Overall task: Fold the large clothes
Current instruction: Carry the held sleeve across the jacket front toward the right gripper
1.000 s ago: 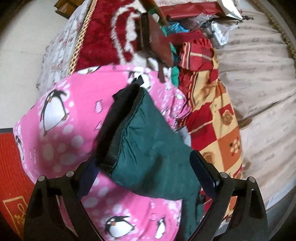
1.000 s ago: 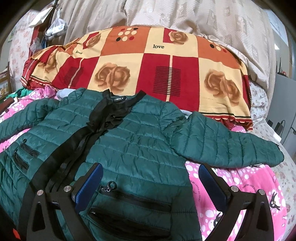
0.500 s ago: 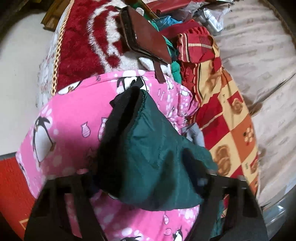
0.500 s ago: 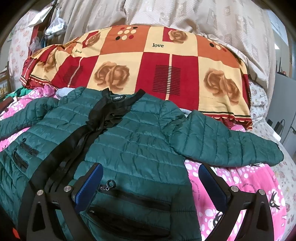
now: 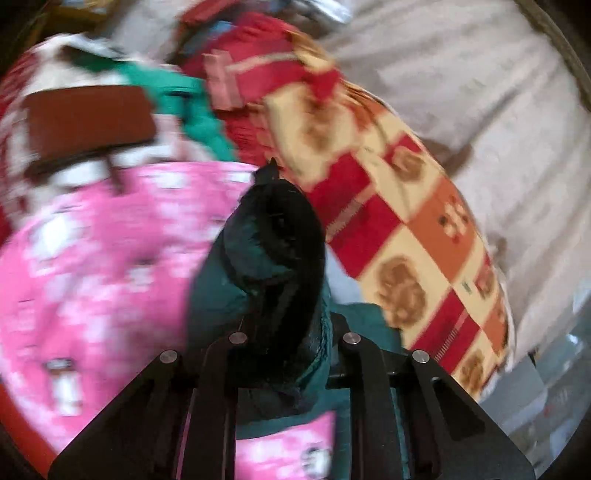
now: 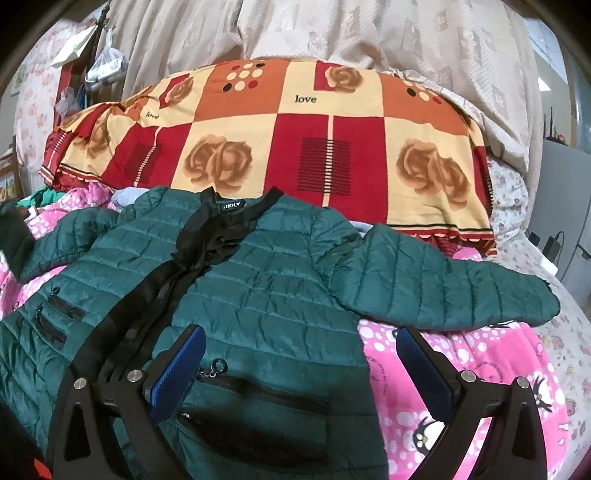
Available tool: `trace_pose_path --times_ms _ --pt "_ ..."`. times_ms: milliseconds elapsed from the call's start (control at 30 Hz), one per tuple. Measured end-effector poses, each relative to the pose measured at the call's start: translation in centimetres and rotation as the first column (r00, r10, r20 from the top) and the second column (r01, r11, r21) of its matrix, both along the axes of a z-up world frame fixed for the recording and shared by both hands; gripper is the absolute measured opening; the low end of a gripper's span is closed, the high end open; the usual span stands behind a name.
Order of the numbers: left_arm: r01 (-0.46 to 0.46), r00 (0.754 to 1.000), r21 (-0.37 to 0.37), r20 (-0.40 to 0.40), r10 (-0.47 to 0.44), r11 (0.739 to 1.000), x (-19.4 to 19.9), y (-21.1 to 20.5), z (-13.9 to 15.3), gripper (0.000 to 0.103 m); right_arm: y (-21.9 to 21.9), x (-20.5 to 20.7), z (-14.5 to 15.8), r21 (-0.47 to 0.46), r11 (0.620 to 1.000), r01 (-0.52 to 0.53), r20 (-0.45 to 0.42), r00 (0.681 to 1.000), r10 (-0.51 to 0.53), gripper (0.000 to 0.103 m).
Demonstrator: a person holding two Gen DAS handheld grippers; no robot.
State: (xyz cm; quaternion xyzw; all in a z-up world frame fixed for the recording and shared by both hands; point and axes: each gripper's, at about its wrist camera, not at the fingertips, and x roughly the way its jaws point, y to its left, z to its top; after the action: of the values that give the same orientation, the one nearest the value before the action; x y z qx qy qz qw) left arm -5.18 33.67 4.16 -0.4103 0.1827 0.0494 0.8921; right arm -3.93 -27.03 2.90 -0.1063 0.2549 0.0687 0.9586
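Observation:
A dark green quilted jacket (image 6: 266, 288) lies face up on the pink penguin blanket (image 6: 480, 369), its collar toward the patterned pillow. Its right sleeve (image 6: 443, 288) is spread out to the right. My right gripper (image 6: 299, 365) is open and empty, hovering over the jacket's lower front near the zip pockets. My left gripper (image 5: 288, 339) is shut on the jacket's left sleeve cuff (image 5: 280, 258), green with a black lining, and holds it raised above the pink blanket (image 5: 92, 277). This view is blurred.
A red, orange and cream rose-print pillow (image 6: 295, 140) lies behind the jacket, beige curtain (image 6: 369, 33) beyond. A brown wallet-like object (image 5: 88, 122), green cloth (image 5: 199, 114) and a red bundle (image 5: 266, 74) sit at the bed's left end. Flowered sheet (image 6: 517, 236) at right.
My left gripper has closed on the sleeve cuff and swung it up and toward the right, blurring its view. The right gripper has stayed still and open.

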Motion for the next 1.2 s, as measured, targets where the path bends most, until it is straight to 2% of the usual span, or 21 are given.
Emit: trace_pose_path --times_ms 133,333,533,633,700,900,1100,1200 --pt "0.094 0.995 0.031 0.019 -0.094 0.995 5.3 -4.6 2.4 0.016 -1.6 -1.0 0.4 0.020 1.000 0.023 0.014 1.000 -0.024 0.102" --pt "0.277 0.960 0.114 0.013 -0.281 0.954 13.6 -14.4 5.6 0.016 -4.5 -1.2 0.4 0.055 0.995 0.080 -0.008 0.997 -0.079 0.102" --pt "0.435 0.899 0.120 -0.002 -0.438 0.892 19.6 -24.8 6.6 0.016 -7.7 -0.9 0.1 0.092 0.980 0.174 -0.061 0.984 -0.169 0.102" --pt "0.512 0.857 0.145 -0.022 -0.514 0.847 21.5 -30.4 6.6 0.016 -9.1 -0.8 -0.1 0.109 0.970 0.215 -0.089 0.975 -0.206 0.102" --pt "0.569 0.820 0.159 -0.037 -0.571 0.807 22.5 -34.6 6.0 0.016 -9.9 -0.8 -0.3 0.112 0.965 0.237 -0.106 0.969 -0.225 0.102" --pt "0.687 0.726 0.151 -0.095 -0.681 0.711 24.0 -44.0 2.5 0.016 -12.0 -1.0 -0.8 0.116 0.954 0.277 -0.140 0.955 -0.260 0.102" --pt "0.750 0.662 0.130 -0.156 -0.733 0.649 24.2 -49.1 -1.2 0.016 -14.8 -0.8 -1.5 0.151 0.930 0.335 -0.199 0.932 -0.304 0.102" --pt "0.765 0.644 0.129 -0.186 -0.742 0.631 24.2 -50.7 -2.6 0.016 -15.9 -0.9 -1.6 0.183 0.918 0.353 -0.213 0.925 -0.314 0.102"
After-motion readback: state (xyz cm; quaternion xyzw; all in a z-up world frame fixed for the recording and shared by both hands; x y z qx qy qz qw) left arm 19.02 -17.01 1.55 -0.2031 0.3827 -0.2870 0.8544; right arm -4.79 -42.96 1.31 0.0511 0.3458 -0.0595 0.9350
